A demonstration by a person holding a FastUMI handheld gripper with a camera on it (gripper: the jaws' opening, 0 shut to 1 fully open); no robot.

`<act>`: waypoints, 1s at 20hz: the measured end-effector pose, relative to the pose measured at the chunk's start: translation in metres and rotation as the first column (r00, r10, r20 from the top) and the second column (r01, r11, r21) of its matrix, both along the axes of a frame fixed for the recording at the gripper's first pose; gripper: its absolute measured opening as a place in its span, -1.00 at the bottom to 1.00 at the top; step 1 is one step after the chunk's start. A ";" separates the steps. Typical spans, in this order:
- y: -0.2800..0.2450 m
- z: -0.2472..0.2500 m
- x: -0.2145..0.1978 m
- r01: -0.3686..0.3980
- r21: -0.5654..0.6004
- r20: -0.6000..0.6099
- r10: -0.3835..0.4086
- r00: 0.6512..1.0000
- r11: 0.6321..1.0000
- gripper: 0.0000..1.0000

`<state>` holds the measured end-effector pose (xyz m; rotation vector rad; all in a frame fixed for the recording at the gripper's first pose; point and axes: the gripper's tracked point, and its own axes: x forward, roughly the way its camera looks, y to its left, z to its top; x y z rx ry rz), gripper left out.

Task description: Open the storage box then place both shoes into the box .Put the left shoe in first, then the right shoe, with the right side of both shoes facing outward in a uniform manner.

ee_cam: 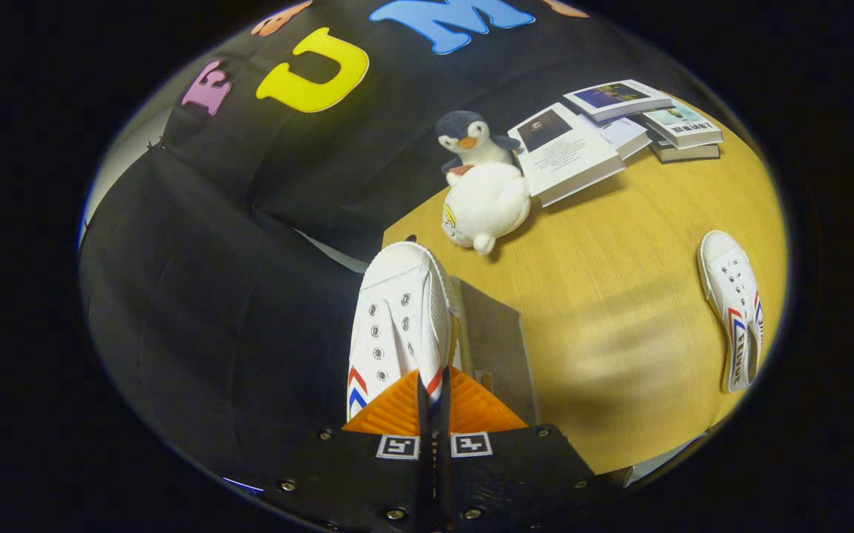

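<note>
- The hand-held gripper [432, 400] has its two fingers drawn nearly together, pinching the rear of one white shoe [397, 326]; only a thin slit shows between them.
- That held shoe points away from the fingers, toe forward, lifted over the near left corner of the worktop [619, 311], with the black booth wall behind it.
- Two shoes in all: the second white shoe [734, 314] lies on the worktop well off to the right of the fingers, near the worktop's right edge.
- A grey flat surface [493, 340] sits just right of the held shoe, under it; what it belongs to cannot be told.
- Two soft toys stand beyond the held shoe: a white plush [487, 206] and a penguin [471, 142] touching behind it.
- About four books [604, 137] lie stacked and fanned at the far side, just right of the toys.
- The worktop's middle, between the toys and the second shoe, is bare wood.
</note>
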<state>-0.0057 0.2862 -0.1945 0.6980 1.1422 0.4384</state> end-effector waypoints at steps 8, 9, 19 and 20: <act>0.053 -0.023 -0.013 -0.055 -0.067 0.005 0.055 0.998 0.996 -0.98; 0.058 -0.026 -0.016 -0.063 -0.074 0.003 0.063 0.998 0.995 -0.98; 0.093 -0.070 -0.038 -0.106 -0.176 -0.058 0.098 0.994 0.979 -0.98; 0.094 -0.074 -0.038 -0.106 -0.184 -0.064 0.096 0.993 0.977 -0.98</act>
